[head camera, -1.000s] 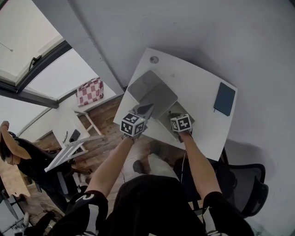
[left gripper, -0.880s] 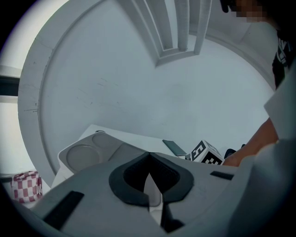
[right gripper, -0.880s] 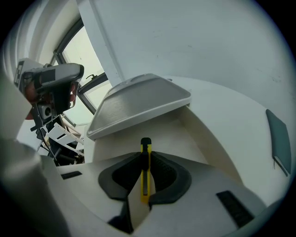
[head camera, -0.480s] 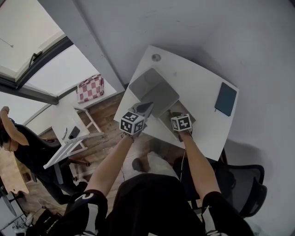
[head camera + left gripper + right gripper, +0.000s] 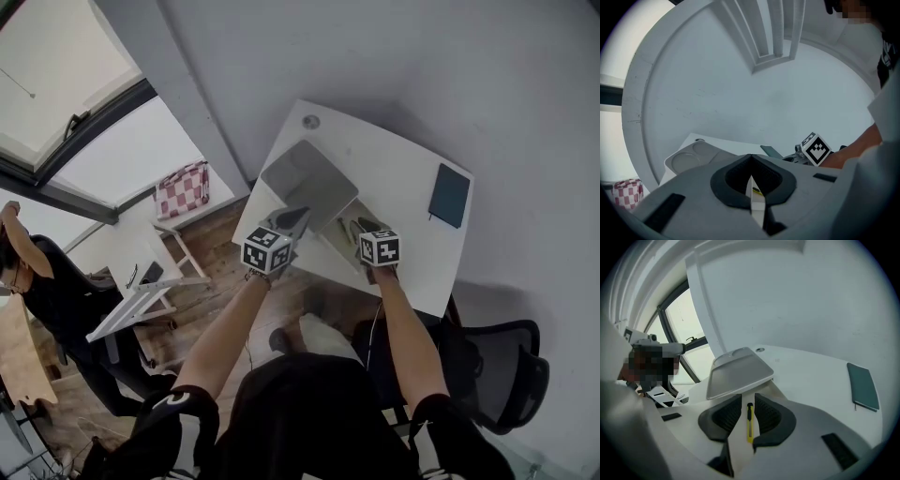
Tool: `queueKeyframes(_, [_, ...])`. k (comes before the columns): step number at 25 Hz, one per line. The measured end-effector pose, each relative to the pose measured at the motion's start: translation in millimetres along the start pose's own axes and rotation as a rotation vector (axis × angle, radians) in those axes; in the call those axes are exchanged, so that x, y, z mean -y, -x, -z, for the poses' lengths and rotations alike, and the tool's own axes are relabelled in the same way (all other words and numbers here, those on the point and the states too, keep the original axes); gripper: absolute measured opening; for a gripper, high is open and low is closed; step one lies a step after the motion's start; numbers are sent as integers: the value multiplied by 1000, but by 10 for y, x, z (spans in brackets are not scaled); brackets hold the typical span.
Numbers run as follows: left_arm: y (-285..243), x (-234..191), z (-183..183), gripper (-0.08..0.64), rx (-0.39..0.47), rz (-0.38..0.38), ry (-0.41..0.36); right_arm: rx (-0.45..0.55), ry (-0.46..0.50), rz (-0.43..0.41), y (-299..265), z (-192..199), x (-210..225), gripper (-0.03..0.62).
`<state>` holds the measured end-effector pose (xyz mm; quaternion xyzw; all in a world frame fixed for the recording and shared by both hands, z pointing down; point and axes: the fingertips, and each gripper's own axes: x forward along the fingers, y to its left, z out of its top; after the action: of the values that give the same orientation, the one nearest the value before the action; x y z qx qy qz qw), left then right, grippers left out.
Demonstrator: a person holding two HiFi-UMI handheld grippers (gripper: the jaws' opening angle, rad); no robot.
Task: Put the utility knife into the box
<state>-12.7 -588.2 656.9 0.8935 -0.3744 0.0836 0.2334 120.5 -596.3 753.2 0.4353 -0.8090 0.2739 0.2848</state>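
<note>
In the head view we see a white table (image 5: 398,159) against a pale wall. On it lies a shallow grey rectangular box (image 5: 309,180), and a dark teal notebook (image 5: 449,195) lies well apart toward the right edge. The left gripper (image 5: 289,223) is at the table's near edge just beside the box, and the right gripper (image 5: 364,231) is over the tabletop to the box's right.

In the left gripper view we find its dark jaws pressed together at the tips, with only a thin pale sliver showing behind them. The box sits off to the left, and the other gripper's marker cube is at the right.

In the right gripper view we see its jaws spread slightly. A slim yellow utility knife (image 5: 749,422) lies lengthwise in the gap between them, touched by neither pad, on the tabletop outside the box.
</note>
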Motion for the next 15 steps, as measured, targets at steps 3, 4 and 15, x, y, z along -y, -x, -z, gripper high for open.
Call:
queueKeyframes(3, [123, 105, -99, 25, 28, 2, -18, 78, 8, 21, 255, -185, -67, 98])
queueKeyframes(4, [166, 136, -136, 25, 38, 3, -25, 104, 10, 28, 340, -246, -91, 97])
queueKeyframes(15, [647, 511, -451, 25, 117, 20, -102, 315, 78, 95, 1190, -634, -465, 54])
